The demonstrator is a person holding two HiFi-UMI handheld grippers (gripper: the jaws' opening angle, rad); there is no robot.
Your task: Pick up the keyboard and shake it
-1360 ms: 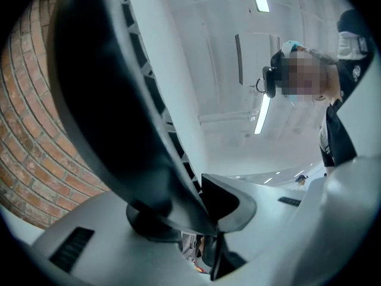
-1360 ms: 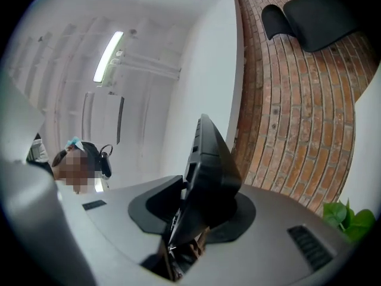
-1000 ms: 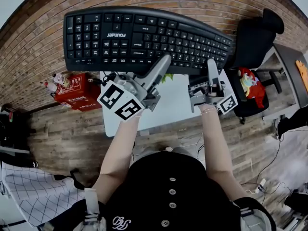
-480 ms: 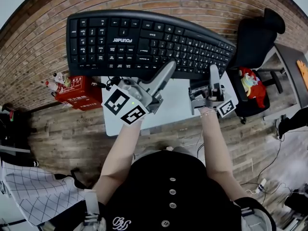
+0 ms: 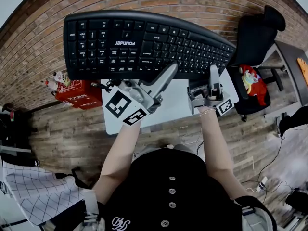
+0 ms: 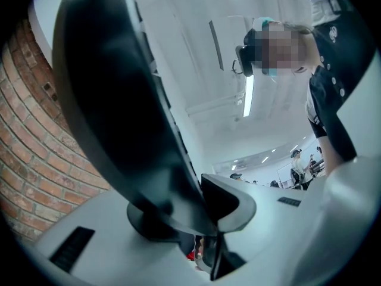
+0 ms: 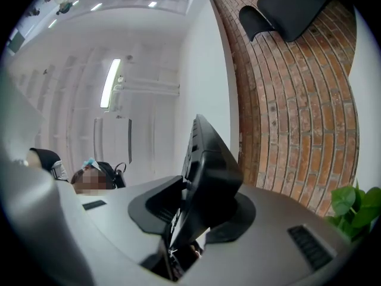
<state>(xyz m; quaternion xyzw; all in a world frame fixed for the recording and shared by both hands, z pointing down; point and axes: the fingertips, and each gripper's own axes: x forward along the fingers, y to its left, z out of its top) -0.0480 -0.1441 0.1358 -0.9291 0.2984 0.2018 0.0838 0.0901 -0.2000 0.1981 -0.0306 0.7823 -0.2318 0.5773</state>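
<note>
Holding the keyboard [image 5: 144, 44] by its lower long edge, both grippers point up and away from the person. The board therefore stands above and beyond their tips, with its keys turned back toward the head camera.

The left gripper [image 5: 170, 71] is clamped on that edge at about the middle of the board's length. Its own view shows the dark body pinched between the two jaws and sweeping up and off to the left. The right gripper [image 5: 213, 72] is clamped on the same edge close to the right-hand end, where the board shows edge-on between the pads, rising straight ahead of them.

The long axis runs crosswise to both grippers, and the hold is lopsided. Only a short stub reaches past the right gripper, while a long unsupported stretch hangs out to the left of the left one. A shake will probably swing that free left end the most, and the left gripper, sitting nearer the middle, likely carries more of the weight.

A brick wall [image 5: 202, 1] stands beyond the tips, behind the board, though how near it is cannot be told. The white table [image 5: 178, 105] lies below and behind the jaws. A black chair [image 5: 255, 37] stands off to the right of the right gripper, and a red box [image 5: 77, 93] sits low to the left of the left gripper. The space above the tips and back toward the person looks open, so moving up and down or back seems safer than pushing forward.
</note>
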